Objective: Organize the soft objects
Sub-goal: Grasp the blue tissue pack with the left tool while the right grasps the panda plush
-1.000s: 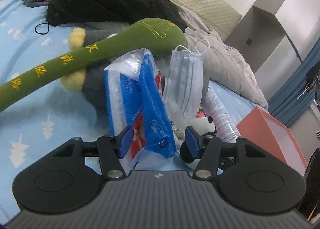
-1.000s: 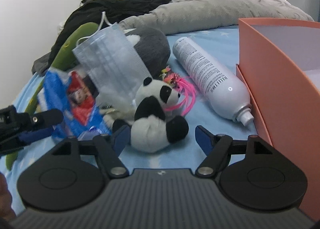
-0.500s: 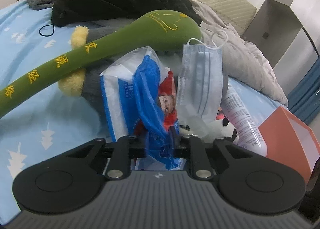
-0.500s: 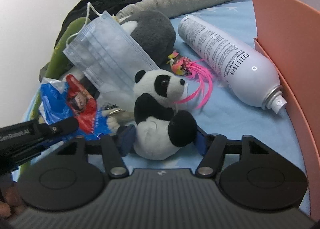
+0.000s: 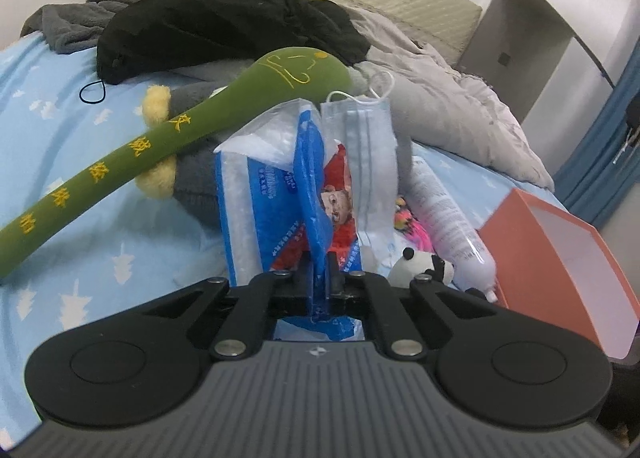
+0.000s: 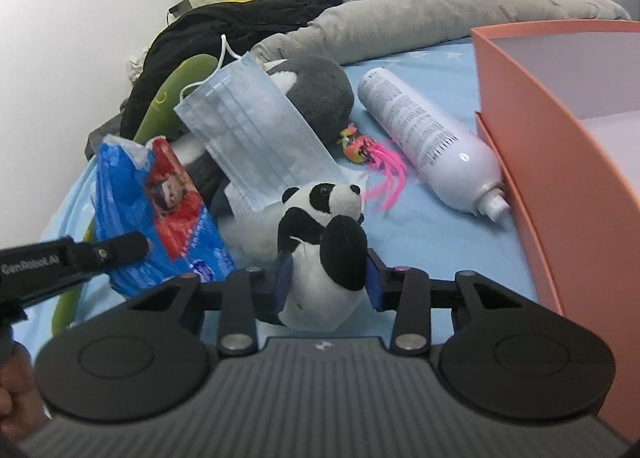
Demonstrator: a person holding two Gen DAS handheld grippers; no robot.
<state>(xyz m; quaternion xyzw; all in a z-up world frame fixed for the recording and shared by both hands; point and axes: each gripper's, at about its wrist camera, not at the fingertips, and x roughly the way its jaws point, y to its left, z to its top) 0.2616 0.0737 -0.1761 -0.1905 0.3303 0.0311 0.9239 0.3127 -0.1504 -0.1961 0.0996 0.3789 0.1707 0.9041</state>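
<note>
Panda plush (image 6: 324, 246) above tree-printed blue bedsheet (image 5: 80, 242).

The green plush (image 5: 160, 153) is cut off at the left-view frame edge. The face mask (image 6: 256, 129) hides part of the grey plush (image 6: 320, 89). The orange box (image 6: 560, 161) runs beyond the right-view edge. Print on the white spray can (image 6: 424, 133) is too small to read.
</note>
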